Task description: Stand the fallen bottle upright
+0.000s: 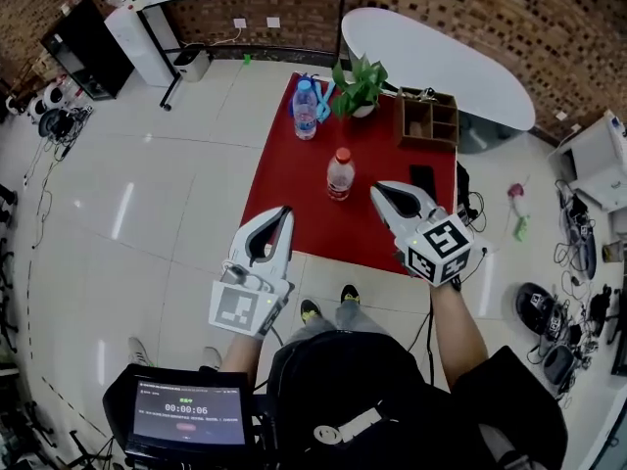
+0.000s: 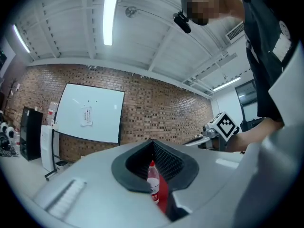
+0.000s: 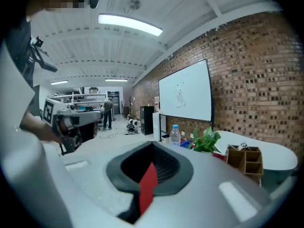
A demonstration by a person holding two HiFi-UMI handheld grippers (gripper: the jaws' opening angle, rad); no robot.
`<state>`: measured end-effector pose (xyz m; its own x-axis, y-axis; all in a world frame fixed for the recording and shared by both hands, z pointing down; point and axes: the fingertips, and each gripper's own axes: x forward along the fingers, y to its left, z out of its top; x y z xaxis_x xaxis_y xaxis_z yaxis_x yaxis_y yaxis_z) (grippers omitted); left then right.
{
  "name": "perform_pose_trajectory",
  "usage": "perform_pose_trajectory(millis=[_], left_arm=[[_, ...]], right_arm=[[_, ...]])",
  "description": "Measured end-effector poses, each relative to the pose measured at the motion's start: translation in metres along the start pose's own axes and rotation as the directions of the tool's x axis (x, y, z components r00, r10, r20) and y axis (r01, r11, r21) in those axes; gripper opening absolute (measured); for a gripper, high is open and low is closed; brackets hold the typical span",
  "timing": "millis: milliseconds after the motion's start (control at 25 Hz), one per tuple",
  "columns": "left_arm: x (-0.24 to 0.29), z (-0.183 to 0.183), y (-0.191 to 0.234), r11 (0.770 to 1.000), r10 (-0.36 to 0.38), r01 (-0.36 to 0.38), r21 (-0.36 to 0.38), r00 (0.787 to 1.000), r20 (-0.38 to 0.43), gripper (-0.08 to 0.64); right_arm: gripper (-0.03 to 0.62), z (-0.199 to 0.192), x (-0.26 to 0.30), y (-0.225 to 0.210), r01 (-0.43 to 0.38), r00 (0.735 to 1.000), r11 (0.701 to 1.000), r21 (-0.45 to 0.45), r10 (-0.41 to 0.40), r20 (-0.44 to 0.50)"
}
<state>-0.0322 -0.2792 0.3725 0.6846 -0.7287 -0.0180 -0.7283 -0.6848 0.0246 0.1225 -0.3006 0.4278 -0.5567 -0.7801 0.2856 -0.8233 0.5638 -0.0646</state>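
Right claw (image 1: 376, 193) shut and empty, left claw (image 1: 287, 211) shut, bottle (image 1: 340, 174) upright just ahead between them

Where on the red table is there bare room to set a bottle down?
Bare red tabletop lies left of the red-capped bottle, nearer than the blue-capped bottle. Another patch sits between the red-capped bottle and the wooden organizer. The far edge with the plant is crowded.

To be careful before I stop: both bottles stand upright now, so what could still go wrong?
The red-capped bottle stands in the open near the right gripper; a careless sweep could topple it. The blue-capped bottle stands beside the plant; bumping either might tip it.
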Motion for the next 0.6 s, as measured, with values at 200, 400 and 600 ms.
perform_pose_trajectory(millis=[200, 400, 600], left_arm=[[-0.004, -0.01, -0.018, 0.998, -0.053, 0.053, -0.045, 0.999, -0.012, 0.006], [-0.023, -0.009, -0.051, 0.993, -0.114, 0.114, -0.025, 0.993, 0.006, 0.006], [-0.049, -0.002, -0.089, 0.995, -0.096, 0.096, -0.004, 0.995, 0.022, 0.005]], right_arm=[[0.002, -0.014, -0.039, 0.045, -0.015, 1.0, 0.999, 0.052, 0.016, -0.005], [0.003, -0.016, -0.066, 0.087, -0.045, 0.999, 0.998, 0.044, 0.043, 0.028], [0.003, -0.024, -0.092, 0.116, -0.091, 0.995, 0.996, 0.004, 0.091, 0.029]])
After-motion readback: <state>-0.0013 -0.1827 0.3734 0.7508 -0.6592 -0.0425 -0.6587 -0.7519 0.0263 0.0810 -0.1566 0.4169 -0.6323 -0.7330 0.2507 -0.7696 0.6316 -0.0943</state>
